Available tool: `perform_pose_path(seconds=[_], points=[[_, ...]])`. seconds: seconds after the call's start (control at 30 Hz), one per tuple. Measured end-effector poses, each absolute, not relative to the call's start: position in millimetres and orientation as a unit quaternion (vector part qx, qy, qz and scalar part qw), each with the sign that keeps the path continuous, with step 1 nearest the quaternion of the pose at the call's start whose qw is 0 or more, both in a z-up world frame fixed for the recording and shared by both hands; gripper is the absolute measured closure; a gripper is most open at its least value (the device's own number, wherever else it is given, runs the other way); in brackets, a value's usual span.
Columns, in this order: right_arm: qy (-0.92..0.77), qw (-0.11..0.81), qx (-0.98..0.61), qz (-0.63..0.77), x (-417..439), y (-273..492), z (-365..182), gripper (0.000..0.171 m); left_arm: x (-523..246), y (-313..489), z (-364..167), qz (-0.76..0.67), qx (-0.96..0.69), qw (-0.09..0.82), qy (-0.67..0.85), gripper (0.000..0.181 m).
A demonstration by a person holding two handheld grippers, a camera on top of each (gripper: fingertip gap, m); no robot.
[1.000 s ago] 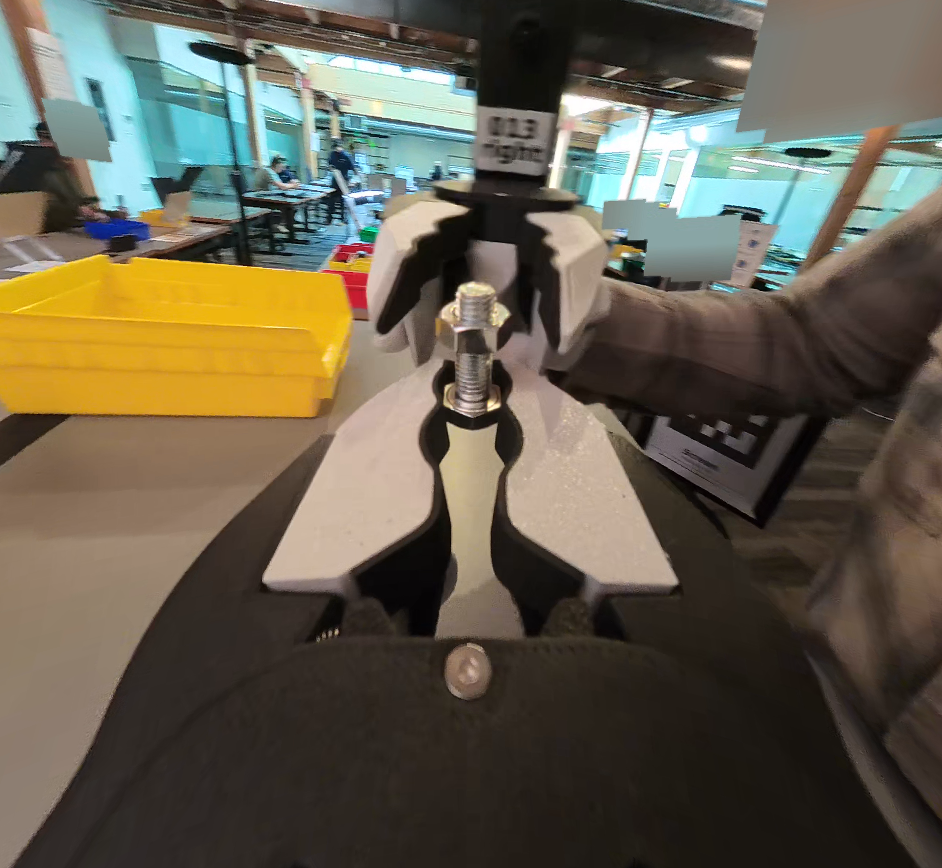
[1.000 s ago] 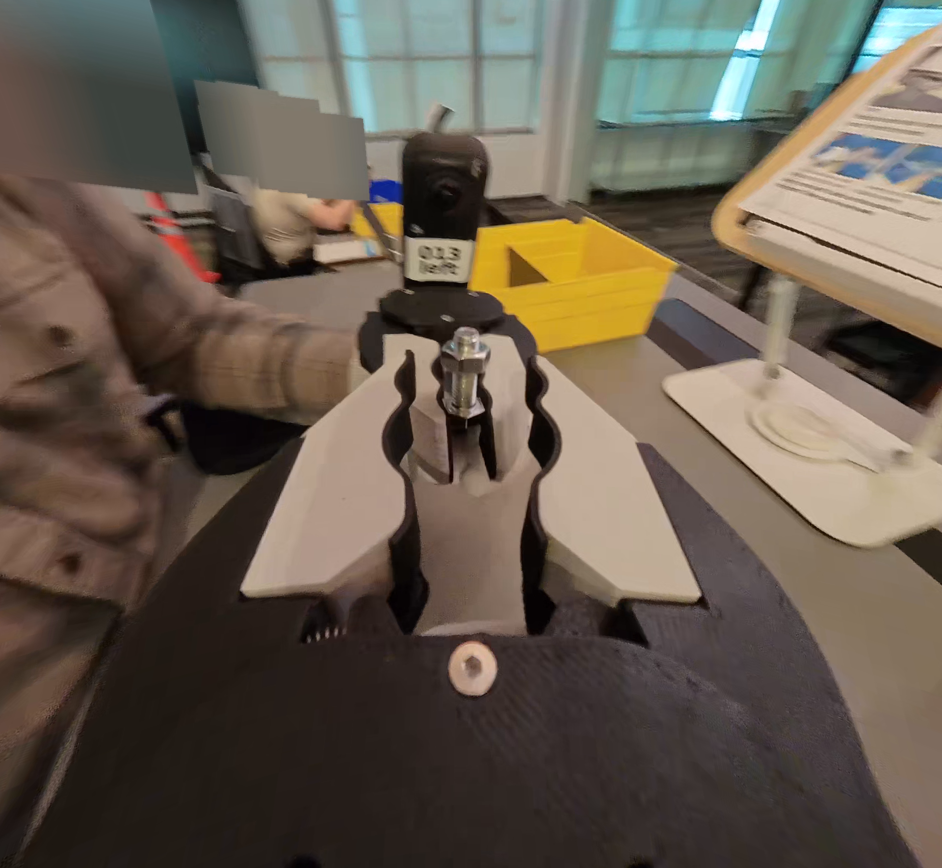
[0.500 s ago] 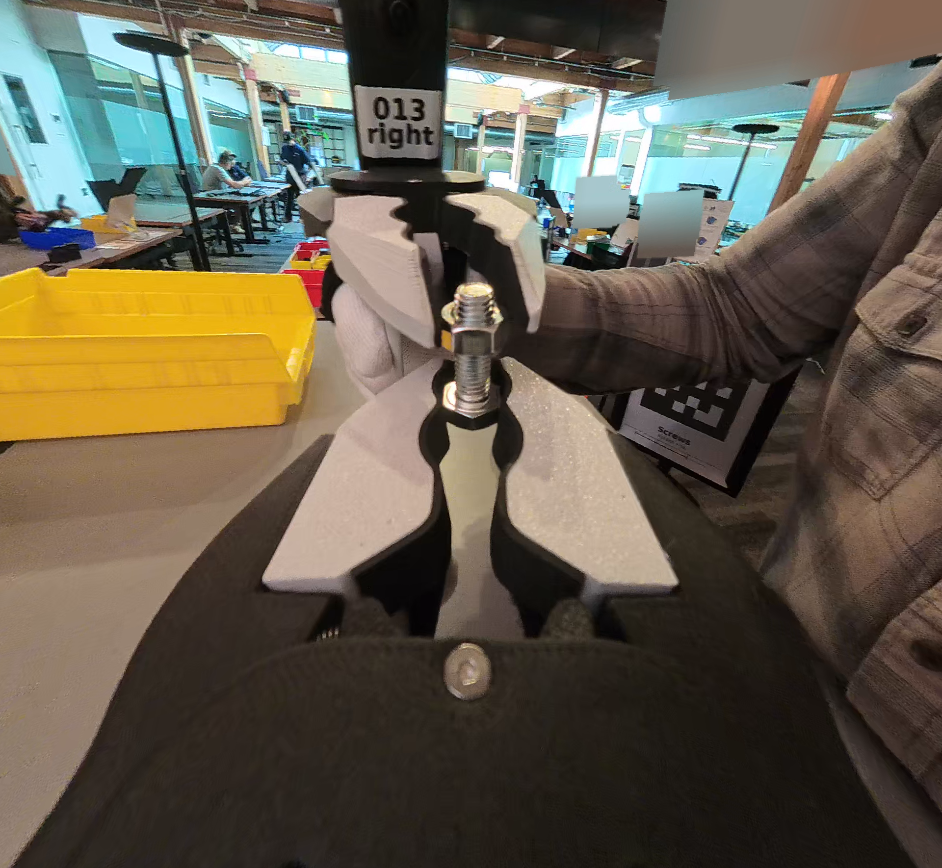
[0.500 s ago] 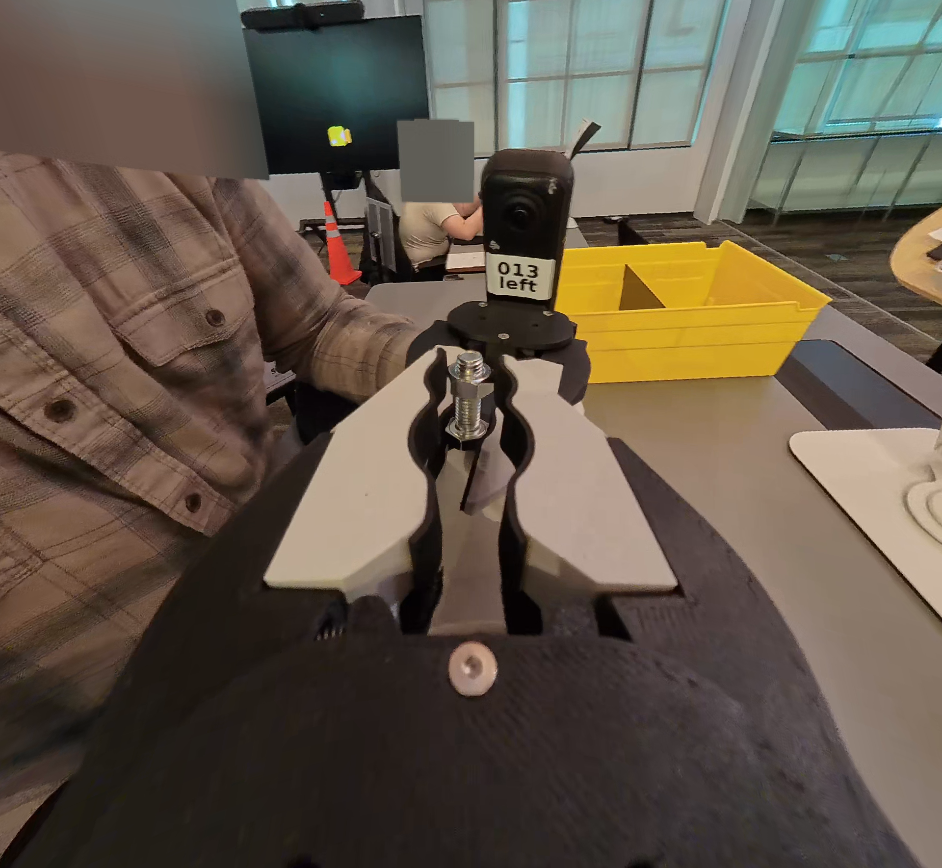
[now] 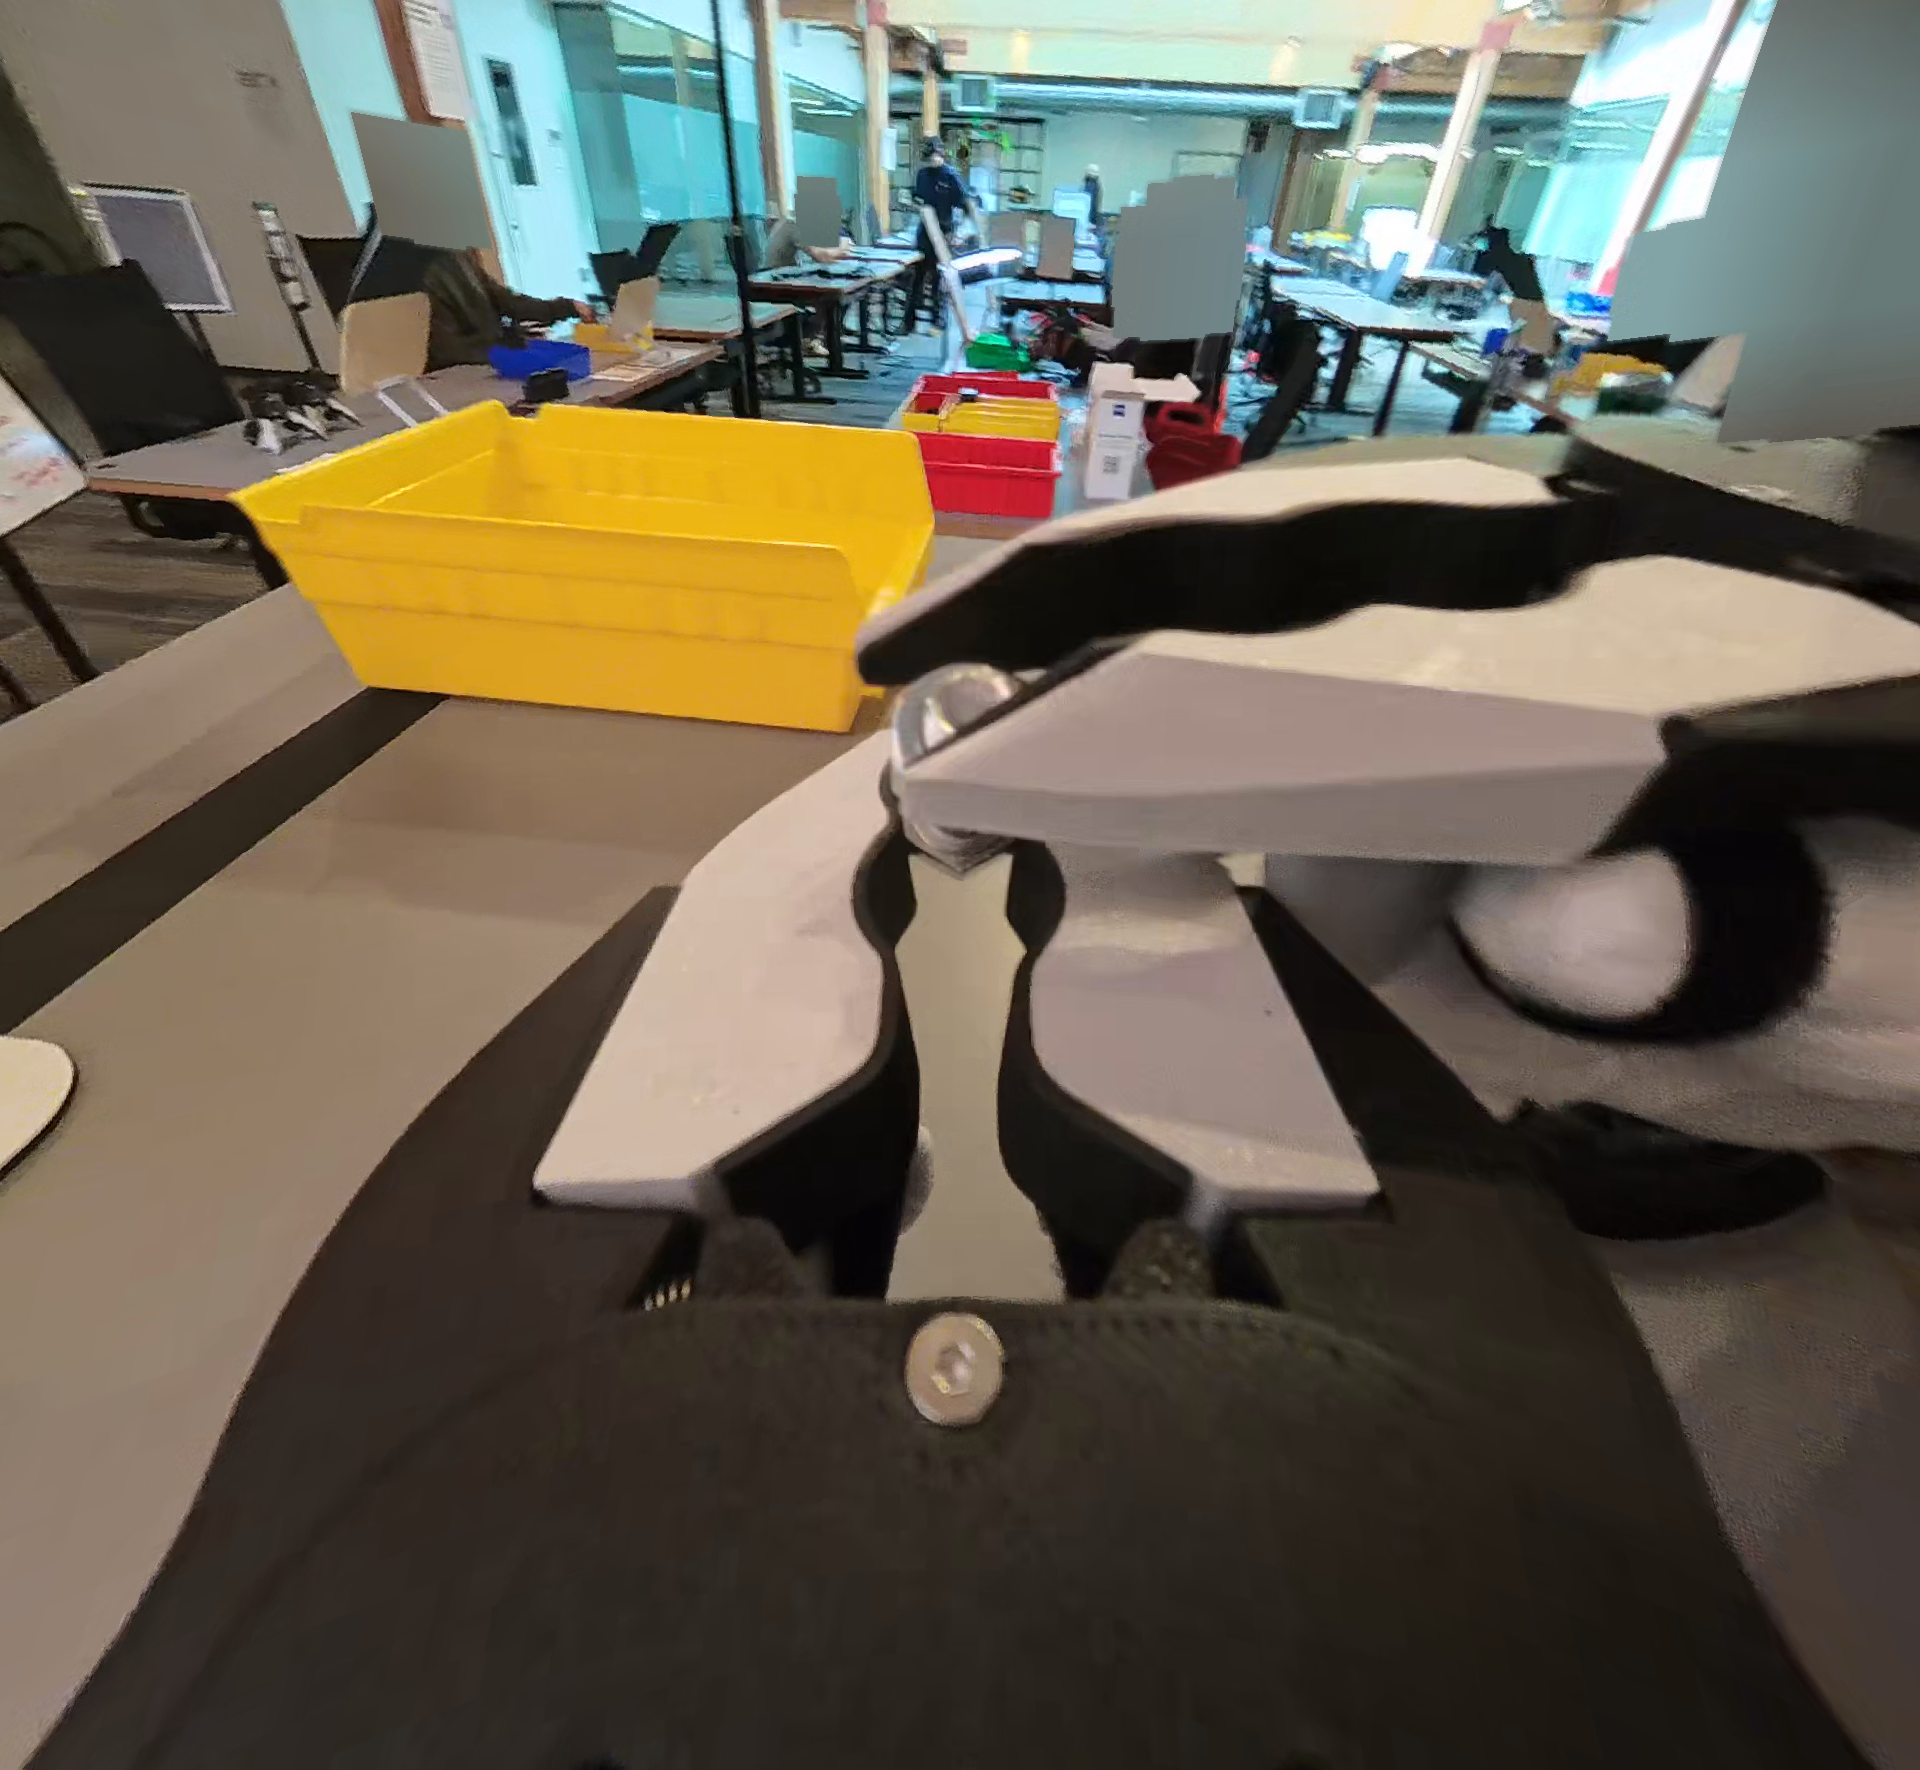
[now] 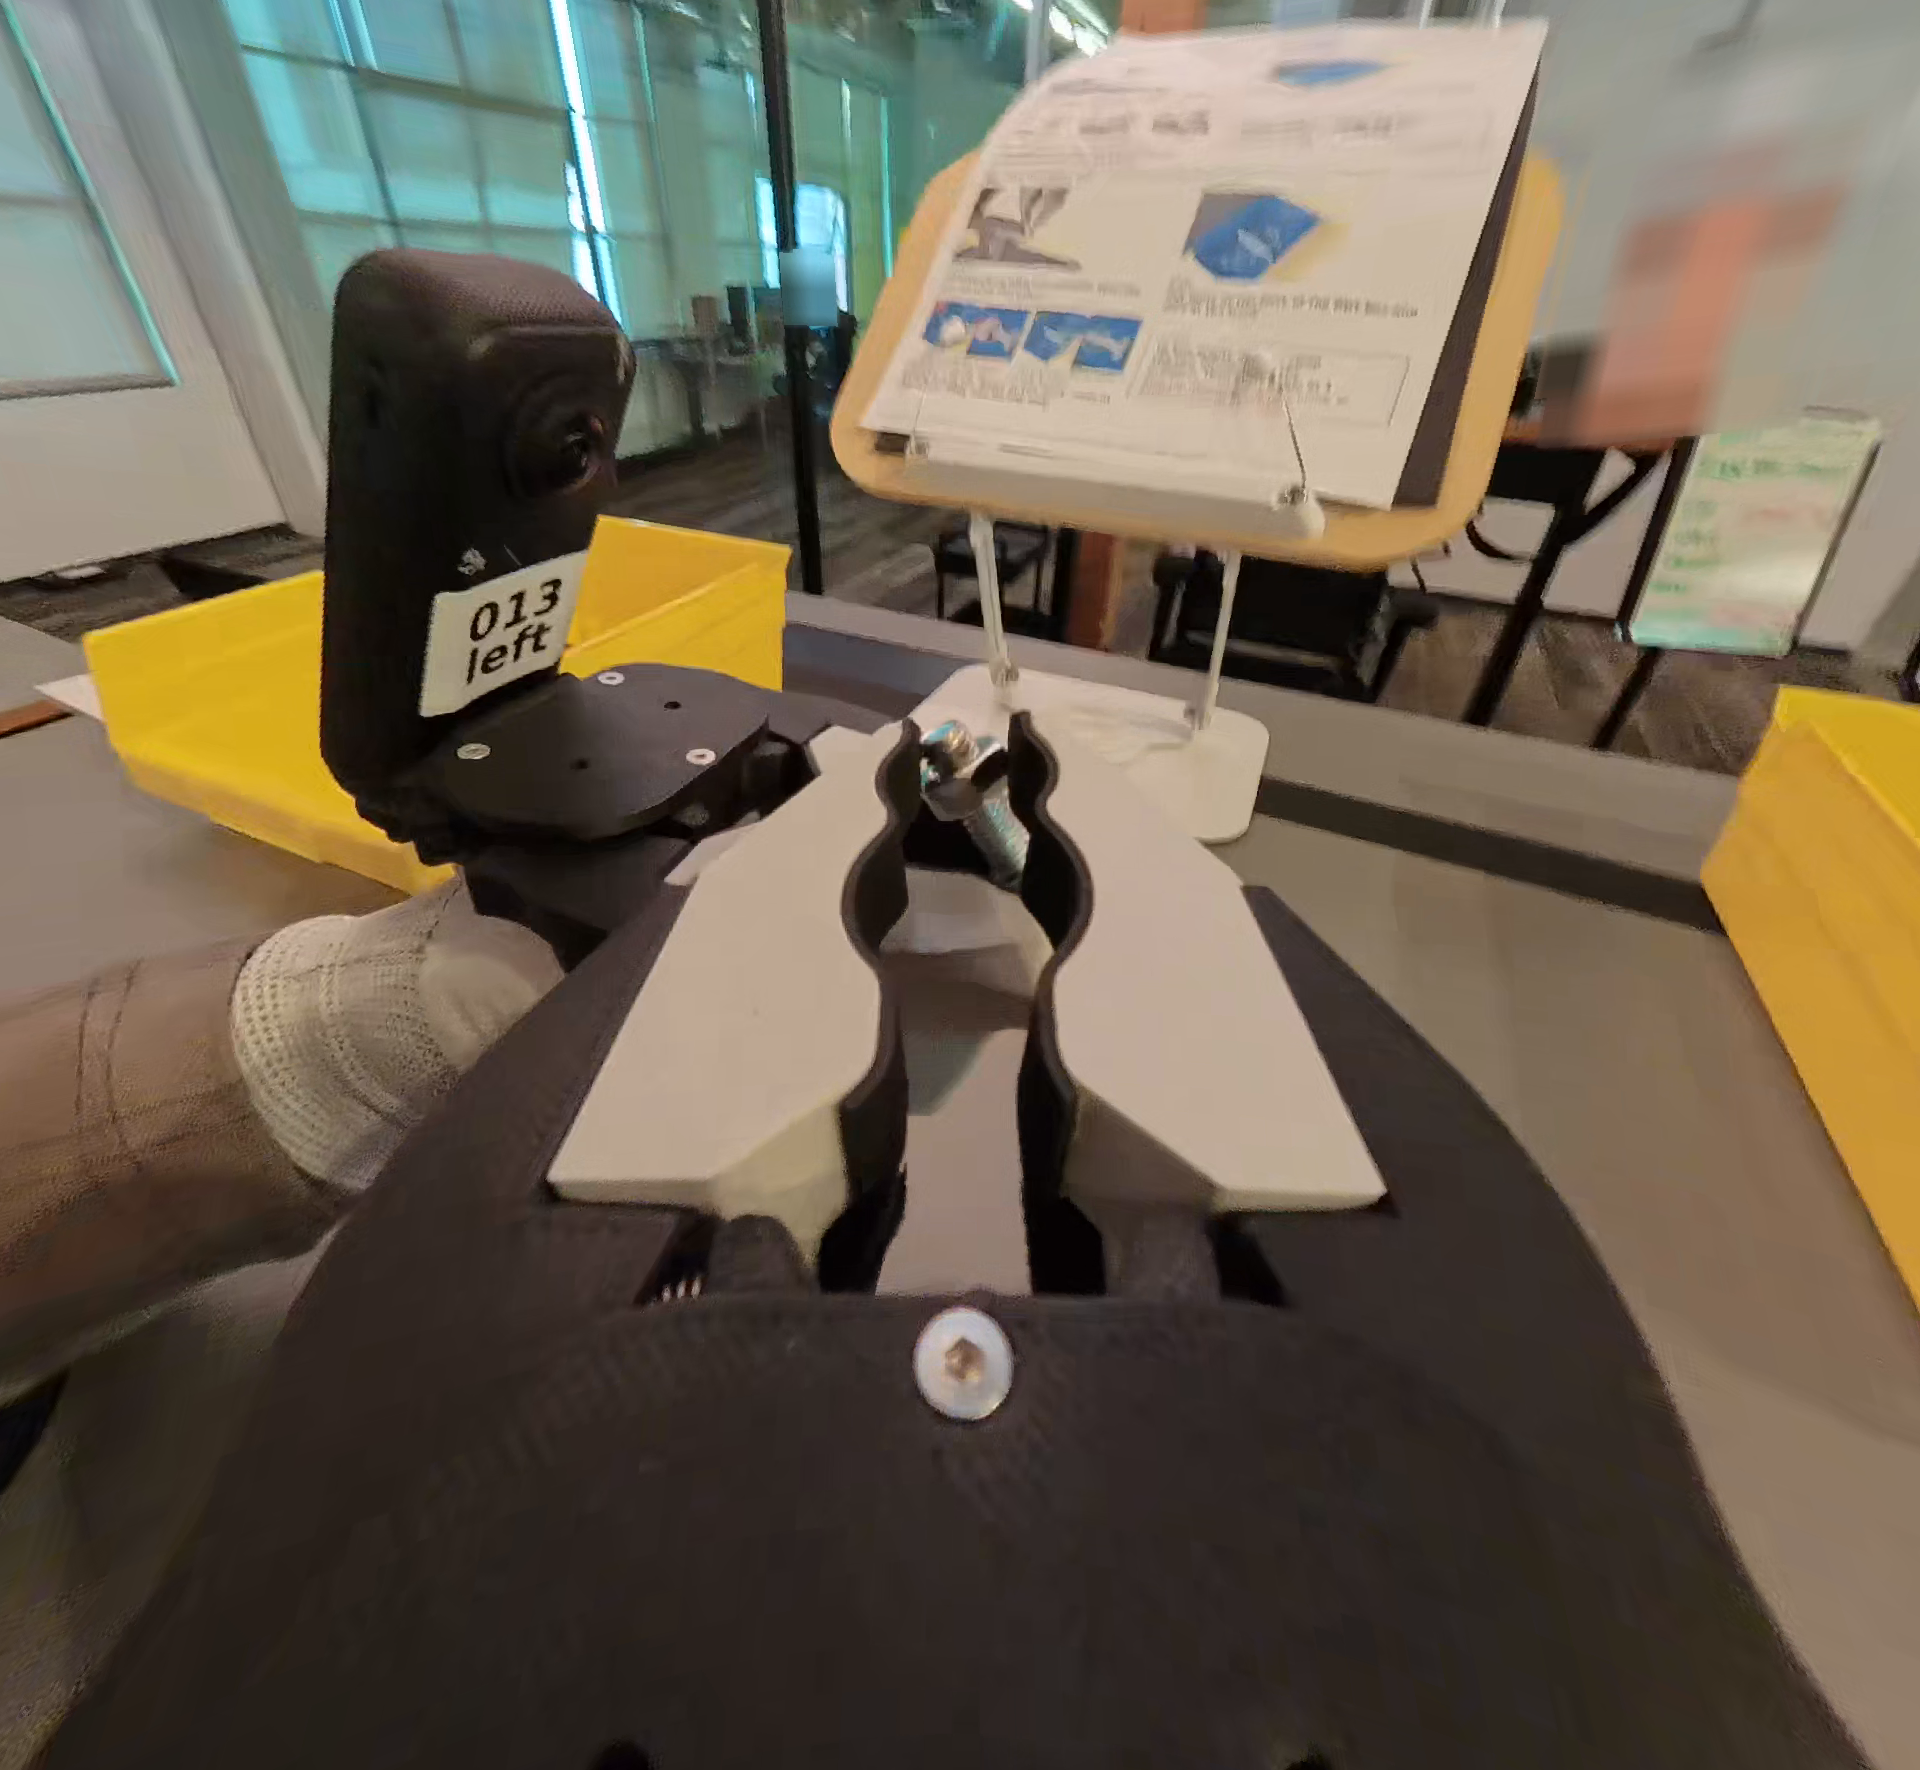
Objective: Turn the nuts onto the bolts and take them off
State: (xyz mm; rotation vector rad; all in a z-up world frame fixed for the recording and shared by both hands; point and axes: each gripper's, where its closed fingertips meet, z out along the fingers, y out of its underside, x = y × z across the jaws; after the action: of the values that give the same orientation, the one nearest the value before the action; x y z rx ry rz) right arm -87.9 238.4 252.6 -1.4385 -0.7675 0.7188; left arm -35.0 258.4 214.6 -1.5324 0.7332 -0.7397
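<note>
Bolt (image 6: 982,801) sits between the tips of both grippers, above the gray table (image 6: 1455,1014). In the right wrist view it lies tilted, nut (image 6: 951,752) at its upper-left end, threaded shank running to 5 o'clock. Right gripper (image 6: 966,775) is closed narrow on the bolt/nut area; exact contact point can't be told. In the left wrist view the left gripper (image 5: 951,853) is clamped narrow on the bolt's lower end, w/ only a bit of metal (image 5: 956,853) showing at the tips. The right gripper's fingers (image 5: 1247,785) cross in from 3 o'clock, lying flat over the bolt top and hiding most of it.

Around: yellow bin (image 5: 592,577) at 11 o'clock in the left view, well apart from the grippers; red bins (image 5: 987,463) farther back at 12. In the right view the left gripper's camera (image 6: 468,494) stands at 10 o'clock, gloved hand (image 6: 353,1024) below it at 9. A 2nd yellow bin (image 6: 1829,910) sits at 3 o'clock near the table edge. Doc stand (image 6: 1195,286) on a white base (image 6: 1164,744) rises at 1 o'clock, just behind the fingertips; it's the closest obstacle.

Open table shows at 8 o'clock in the left view and at 4 o'clock in the right view, between the gripper and the 2nd bin. A dark strip (image 5: 208,847) runs across the tabletop at 9 o'clock.
</note>
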Motion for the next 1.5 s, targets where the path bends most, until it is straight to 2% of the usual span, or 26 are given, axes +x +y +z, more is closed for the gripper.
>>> perform_pose_path(seconds=[0.1, 0.13, 0.17, 0.33, 0.4, 0.5, 0.57, 0.7, 0.87, 1.03, 1.2, 1.23, 1.27, 1.5], points=[[-0.335, 0.632, -0.627, 0.308, -82.1, 241.8, 258.9, 0.156, -33.8, 256.2, 217.8, -0.33, -0.655, 0.6, 0.319, 0.167], [-0.334, 0.634, -0.623, 0.313, -76.3, 245.8, 264.6, 0.143, -33.0, 254.3, 221.1, -0.336, -0.651, 0.601, 0.32, 0.167], [-0.339, 0.631, -0.615, 0.33, -72.5, 247.9, 270.7, 0.139, -32.7, 252.5, 222.4, -0.34, -0.649, 0.599, 0.323, 0.167], [-0.504, 0.524, -0.566, 0.389, -76.3, 231.4, 269.1, 0.132, -33.8, 251.3, 223.3, -0.336, -0.648, 0.598, 0.332, 0.167], [-0.568, 0.497, -0.541, 0.371, -77.4, 223.1, 263.2, 0.129, -32.3, 250.1, 221.7, -0.335, -0.65, 0.593, 0.338, 0.167], [-0.628, 0.472, -0.523, 0.33, -81.7, 221.9, 251.8, 0.133, -27.9, 247.0, 218.0, -0.327, -0.651, 0.585, 0.356, 0.167], [-0.651, 0.455, -0.513, 0.327, -83.8, 222.7, 246.6, 0.155, -24.5, 243.8, 216.9, -0.326, -0.649, 0.581, 0.367, 0.167], [-0.656, 0.436, -0.498, 0.363, -82.3, 221.9, 250.4, 0.155, -26.7, 244.0, 221.2, -0.325, -0.645, 0.588, 0.364, 0.167], [-0.553, 0.456, -0.51, 0.476, -83.6, 225.8, 269.1, 0.155, -31.3, 243.7, 235.5, -0.354, -0.626, 0.609, 0.335, 0.167], [-0.505, 0.46, -0.516, 0.517, -81.7, 227.7, 271.6, 0.155, -30.2, 244.7, 237.7, -0.363, -0.623, 0.617, 0.317, 0.167], [-0.52, 0.454, -0.523, 0.501, -80.0, 229.1, 270.4, 0.154, -29.1, 244.9, 236.4, -0.354, -0.625, 0.617, 0.322, 0.167], [-0.531, 0.45, -0.521, 0.493, -80.3, 228.4, 270.0, 0.137, -29.8, 244.8, 237.5, -0.356, -0.624, 0.618, 0.319, 0.168], [-0.546, 0.45, -0.513, 0.485, -79.6, 227.2, 270.7, 0.13, -30.5, 244.2, 238.7, -0.361, -0.621, 0.618, 0.319, 0.168], [-0.622, 0.36, -0.402, 0.567, -69.4, 207.7, 294.4, 0.138, -23.7, 219.8, 256.0, -0.456, -0.57, 0.595, 0.336, 0.167]])
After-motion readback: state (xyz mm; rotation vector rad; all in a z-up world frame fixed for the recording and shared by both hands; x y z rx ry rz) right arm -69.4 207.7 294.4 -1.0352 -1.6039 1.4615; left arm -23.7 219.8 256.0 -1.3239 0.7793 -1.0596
